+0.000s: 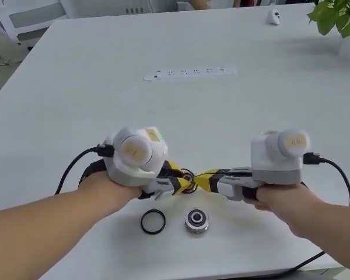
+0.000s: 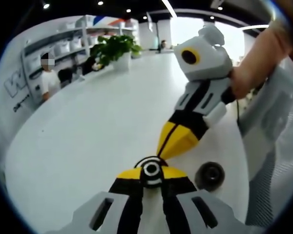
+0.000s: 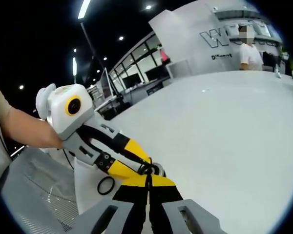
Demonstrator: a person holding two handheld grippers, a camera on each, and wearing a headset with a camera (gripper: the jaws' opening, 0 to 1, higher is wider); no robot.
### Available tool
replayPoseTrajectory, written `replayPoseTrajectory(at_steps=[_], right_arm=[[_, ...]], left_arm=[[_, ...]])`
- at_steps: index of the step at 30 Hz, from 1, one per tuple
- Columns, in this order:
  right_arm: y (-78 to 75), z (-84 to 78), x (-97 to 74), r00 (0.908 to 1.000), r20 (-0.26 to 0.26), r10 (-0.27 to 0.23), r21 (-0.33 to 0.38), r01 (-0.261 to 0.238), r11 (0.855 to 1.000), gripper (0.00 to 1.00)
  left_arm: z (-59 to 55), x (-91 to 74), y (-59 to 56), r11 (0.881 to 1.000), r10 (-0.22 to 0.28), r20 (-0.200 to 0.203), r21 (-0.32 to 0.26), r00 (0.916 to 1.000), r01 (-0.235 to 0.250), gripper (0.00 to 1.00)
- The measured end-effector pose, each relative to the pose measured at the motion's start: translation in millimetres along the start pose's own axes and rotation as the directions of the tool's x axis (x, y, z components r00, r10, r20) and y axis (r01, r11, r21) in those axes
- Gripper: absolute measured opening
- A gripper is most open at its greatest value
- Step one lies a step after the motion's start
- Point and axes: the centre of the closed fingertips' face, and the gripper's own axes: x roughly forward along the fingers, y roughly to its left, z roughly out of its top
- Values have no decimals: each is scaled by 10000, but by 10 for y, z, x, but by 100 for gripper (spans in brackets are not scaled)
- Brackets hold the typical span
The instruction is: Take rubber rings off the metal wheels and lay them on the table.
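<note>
Left yellow-and-black hand-held gripper (image 2: 151,174) clamped on a small round metal wheel with black rubber ring (image 2: 151,169), held above the broad white table (image 1: 76,87). Right yellow-and-black gripper (image 3: 147,179) pressed shut, tips against that wheel. Lying on the table: a loose black rubber ring (image 1: 153,221) beside a second metal wheel (image 1: 196,220). Farther off, white power strip (image 1: 189,73), green leafy plant (image 1: 337,16); white shelving (image 2: 63,46) beyond.

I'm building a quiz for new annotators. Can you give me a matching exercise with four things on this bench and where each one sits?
Things:
1 loose rubber ring
2 lying wheel
3 held wheel
4 power strip

Places:
A clamped by the left tool
B far across the table
C flat on the table, right of the ring
D flat on the table, left of the lying wheel

Pairs: 1-D; 2-C; 3-A; 4-B
</note>
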Motion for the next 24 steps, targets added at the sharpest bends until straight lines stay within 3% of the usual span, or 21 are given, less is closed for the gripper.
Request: replayPoseTrajectory(at_steps=[19, 24], right_arm=[[46, 62, -41, 9998, 176, -52, 51, 51, 10000, 0], [76, 79, -49, 9997, 243, 8, 55, -9, 10000, 0]], left_arm=[[81, -200, -52, 9999, -154, 371, -54, 9992, 156, 21], [109, -279, -110, 9989, -268, 425, 403, 9987, 250, 24]])
